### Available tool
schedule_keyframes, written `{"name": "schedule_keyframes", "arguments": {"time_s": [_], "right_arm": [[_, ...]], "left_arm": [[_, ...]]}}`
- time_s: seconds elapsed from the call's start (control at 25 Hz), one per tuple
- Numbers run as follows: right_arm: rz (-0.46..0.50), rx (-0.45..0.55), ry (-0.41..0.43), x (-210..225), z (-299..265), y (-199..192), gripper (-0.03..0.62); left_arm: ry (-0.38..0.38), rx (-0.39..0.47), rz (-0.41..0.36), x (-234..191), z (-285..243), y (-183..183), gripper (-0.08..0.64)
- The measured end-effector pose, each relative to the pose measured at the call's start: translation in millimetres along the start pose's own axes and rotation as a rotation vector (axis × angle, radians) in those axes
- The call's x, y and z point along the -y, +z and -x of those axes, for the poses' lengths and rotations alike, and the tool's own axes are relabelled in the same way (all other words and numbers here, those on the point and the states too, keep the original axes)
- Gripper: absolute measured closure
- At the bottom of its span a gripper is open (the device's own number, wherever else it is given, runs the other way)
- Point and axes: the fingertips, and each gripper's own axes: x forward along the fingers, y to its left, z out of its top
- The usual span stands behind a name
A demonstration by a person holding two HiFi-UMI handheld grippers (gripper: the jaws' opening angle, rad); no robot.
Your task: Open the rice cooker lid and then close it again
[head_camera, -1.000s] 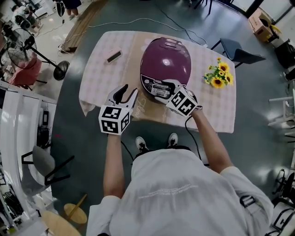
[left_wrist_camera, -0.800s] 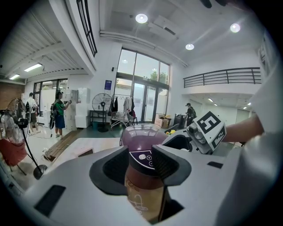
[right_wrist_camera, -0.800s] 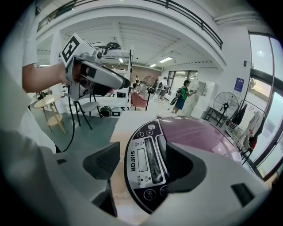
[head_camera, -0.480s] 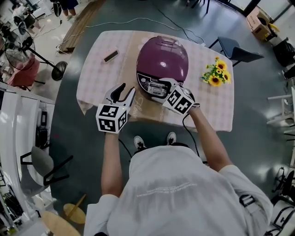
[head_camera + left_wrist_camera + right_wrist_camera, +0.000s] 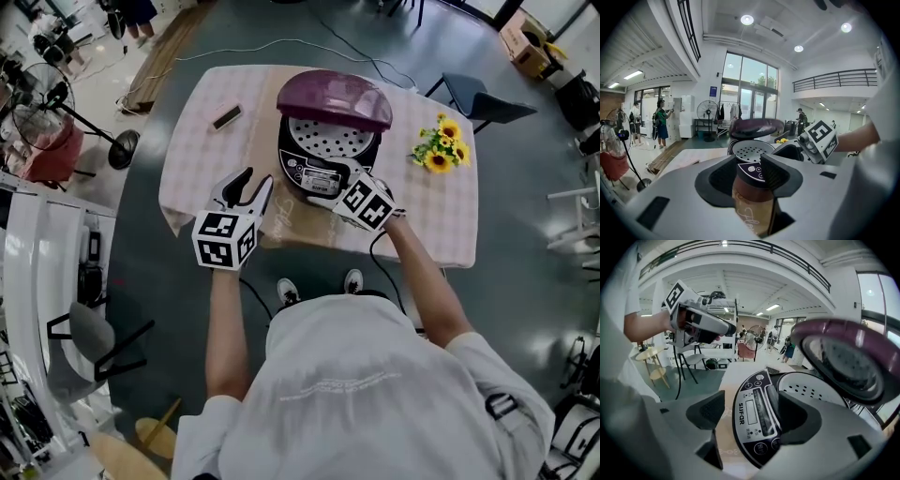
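Note:
The purple rice cooker (image 5: 328, 155) stands on the table with its lid (image 5: 335, 98) swung up and back, so the perforated inner plate shows. My right gripper (image 5: 330, 178) sits at the cooker's front. Its jaws have just been opening and now stand wide, one on each side of the black control panel (image 5: 751, 413), with the pads not pressing on it. The raised lid (image 5: 843, 357) fills the right of the right gripper view. My left gripper (image 5: 255, 185) hovers to the left of the cooker, open, with nothing between its fingers (image 5: 776, 172).
The table (image 5: 202, 141) wears a checked cloth, with a brown mat (image 5: 300, 220) under the cooker. Sunflowers (image 5: 441, 150) lie at the right, and a small dark bar (image 5: 227, 116) at the back left. A chair (image 5: 483, 105) stands behind the table and a fan stand (image 5: 94, 122) on the floor at left.
The cooker lid, shut in both earlier frames, has sprung open and back. Both grippers stayed where they were.

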Motion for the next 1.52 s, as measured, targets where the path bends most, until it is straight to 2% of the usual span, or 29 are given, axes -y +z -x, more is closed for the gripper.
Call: {"name": "schedule_keyframes", "arguments": {"time_s": [0.2, 0.4, 0.6, 0.72, 0.8, 1.04, 1.52], "right_arm": [[-0.022, 0.016, 0.009, 6.3, -0.7, 1.1, 0.241], [-0.084, 0.002, 0.006, 12.6, -0.4, -1.1, 0.247], [-0.092, 0.018, -0.010, 14.5, 8.3, 0.3, 0.253], [-0.138, 0.080, -0.062, 28.4, 20.2, 10.7, 0.311], [-0.168, 0.132, -0.105, 39.9, 32.7, 21.0, 0.328], [-0.195, 0.256, -0.266, 74.8, 83.5, 50.3, 0.407], [-0.212, 0.415, -0.488, 103.5, 172.7, 72.8, 0.471]], "left_arm": [[0.001, 0.000, -0.006, -0.1, 0.9, 0.2, 0.383], [0.006, -0.011, -0.012, -1.5, 3.0, -3.1, 0.383], [0.006, -0.017, -0.022, -1.5, 3.3, -1.9, 0.383], [0.009, -0.008, -0.038, -5.0, 0.2, 5.4, 0.383], [0.010, 0.003, -0.053, -6.0, -2.1, 13.6, 0.383], [-0.011, 0.042, -0.097, 0.9, -9.6, 43.7, 0.383], [-0.087, 0.150, -0.166, 36.9, -23.3, 92.2, 0.396]]}}
